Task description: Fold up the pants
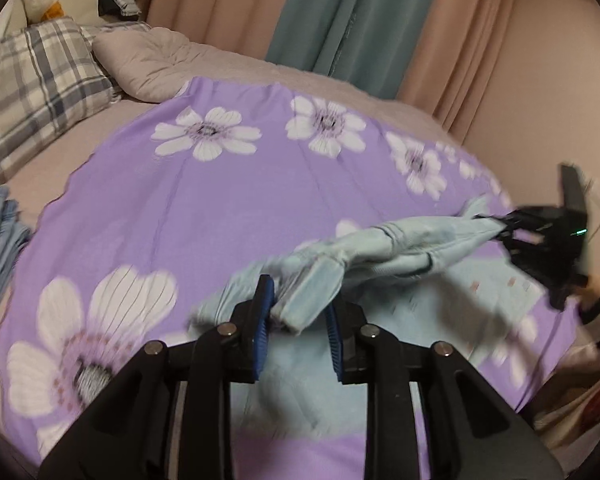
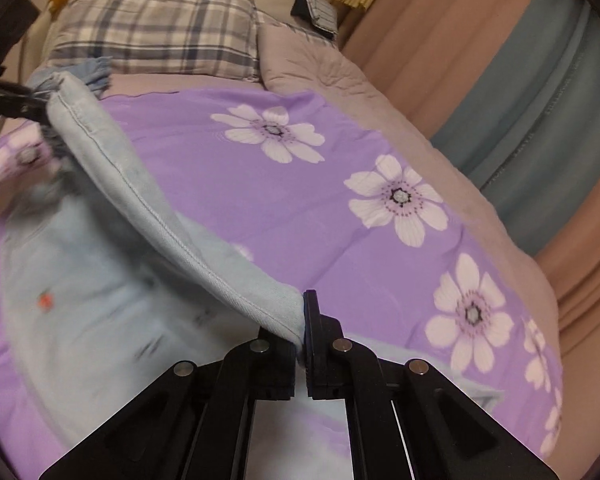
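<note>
Pale blue denim pants (image 1: 380, 248), stitched along the waistband. Were held up by that band at both ends, stretched in a sagging line above the bed. Rest of the cloth (image 2: 92, 300) hung down and lay blurred on the cover below.

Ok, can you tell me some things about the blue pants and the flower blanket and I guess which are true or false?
1. Both tools grip the light blue pants. True: left tool, right tool.
2. The blanket is green with stars. False: it is purple with white flowers.
3. A plaid pillow lies on the bed. True.
4. The pants lie folded flat. False: an edge is lifted, stretched between the tools.
</note>
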